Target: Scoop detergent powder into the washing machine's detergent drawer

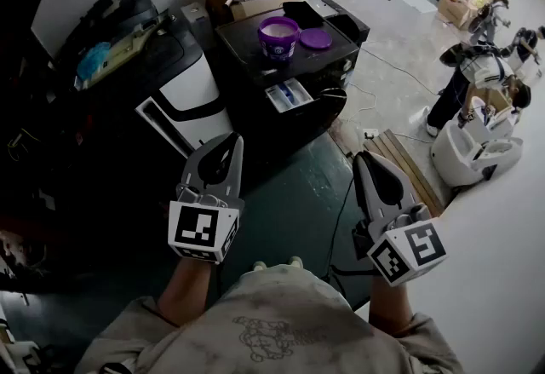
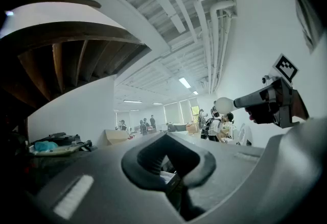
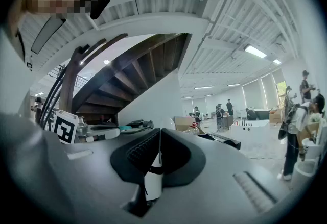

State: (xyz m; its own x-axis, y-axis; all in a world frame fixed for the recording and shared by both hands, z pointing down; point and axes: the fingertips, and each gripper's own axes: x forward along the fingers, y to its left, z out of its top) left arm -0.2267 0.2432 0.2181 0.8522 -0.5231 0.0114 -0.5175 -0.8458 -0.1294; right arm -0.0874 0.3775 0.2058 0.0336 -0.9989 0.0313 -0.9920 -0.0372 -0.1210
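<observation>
Powder [image 1: 278,25] shows white in the open purple tub [image 1: 278,47] atop the black washing machine [image 1: 332,59]. The lid [image 1: 316,38] lies just beside the tub, and the detergent drawer [image 1: 288,95] is pulled out below at the machine's front. Both tools hang well short of all this, over the green floor [image 1: 298,210] at the person's waist. The left hand-held gripper [image 1: 232,140] and the right hand-held gripper [image 1: 361,159] each have their jaws pressed together, and each gripper's own view shows nothing caught between them. No scoop can be made out; it may lie inside the tub.

The step in hand looks to be the approach, with scooping not begun. Doing it well likely means closing on the machine first and parting one gripper's jaws before reaching the tub rim. The other gripper could steady the tub so it does not slide on the smooth top. A loaded scoop would best travel level and low on the short drop to the drawer, tipping only once over a compartment. Which compartment takes powder cannot be told from here.
</observation>
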